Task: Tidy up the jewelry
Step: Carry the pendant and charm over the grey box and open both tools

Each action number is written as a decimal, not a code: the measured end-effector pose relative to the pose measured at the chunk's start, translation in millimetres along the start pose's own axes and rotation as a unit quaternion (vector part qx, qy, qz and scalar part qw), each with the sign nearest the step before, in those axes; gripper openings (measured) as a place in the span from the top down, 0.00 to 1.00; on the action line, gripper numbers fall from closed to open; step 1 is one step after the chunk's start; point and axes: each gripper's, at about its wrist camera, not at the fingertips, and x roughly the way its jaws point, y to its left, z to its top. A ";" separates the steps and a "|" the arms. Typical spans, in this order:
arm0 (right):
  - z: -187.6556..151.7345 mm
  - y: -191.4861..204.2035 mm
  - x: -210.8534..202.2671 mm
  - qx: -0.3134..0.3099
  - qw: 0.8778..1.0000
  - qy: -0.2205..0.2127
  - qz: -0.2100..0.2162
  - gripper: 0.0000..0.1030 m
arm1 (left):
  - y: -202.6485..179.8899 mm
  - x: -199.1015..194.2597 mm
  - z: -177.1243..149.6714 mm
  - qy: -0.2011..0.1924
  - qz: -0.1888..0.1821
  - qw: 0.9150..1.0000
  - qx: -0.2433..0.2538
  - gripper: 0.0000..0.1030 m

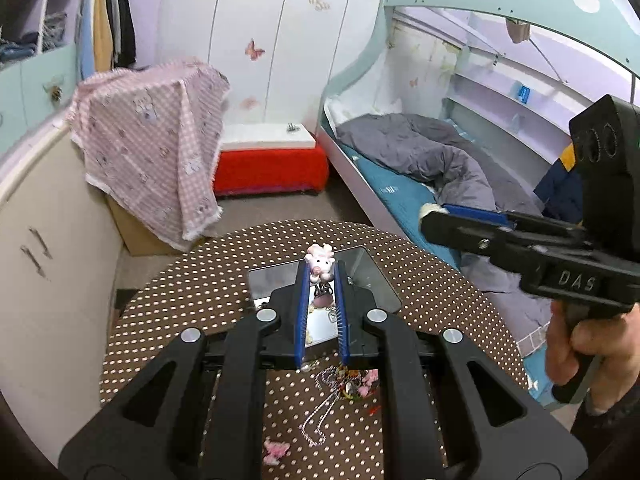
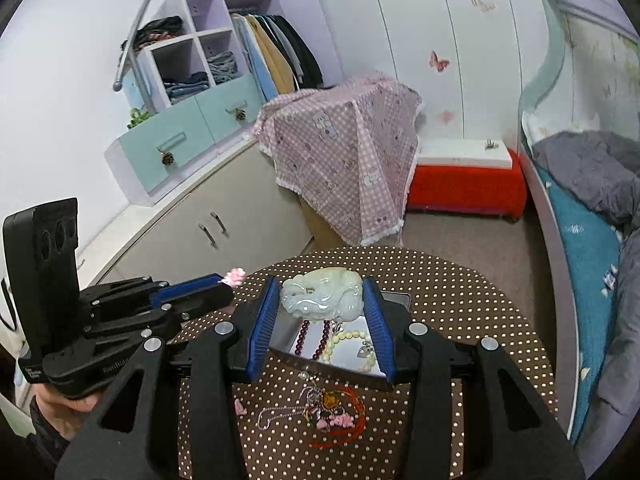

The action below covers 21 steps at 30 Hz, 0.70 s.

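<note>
My left gripper (image 1: 320, 270) is shut on a small pink-and-white pig charm (image 1: 320, 265) and holds it above a shiny metal tray (image 1: 372, 276) on the dotted brown table (image 1: 192, 288). My right gripper (image 2: 322, 294) is shut on a pale green jade carving (image 2: 320, 294) over the same tray (image 2: 352, 354), which holds a dark red bead bracelet (image 2: 304, 336) and a cream bead bracelet (image 2: 352, 338). A tangle of chains, red cord and pink charms (image 2: 328, 414) lies on the table in front of the tray. In the left wrist view the right gripper (image 1: 430, 218) shows at the right; its hold is not clear there.
A loose pink charm (image 1: 275, 451) lies near the table's front edge. A pink checked cloth (image 1: 156, 144) covers a box behind the table. A red bench (image 1: 272, 168), a bed with a grey duvet (image 1: 432, 160) and a cream cabinet (image 2: 208, 216) surround the table.
</note>
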 end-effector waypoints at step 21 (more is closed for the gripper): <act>8.1 -43.3 -6.0 0.095 0.994 -0.045 -0.012 0.08 | 19.9 2.3 8.4 -0.017 0.091 0.996 -0.007 0.08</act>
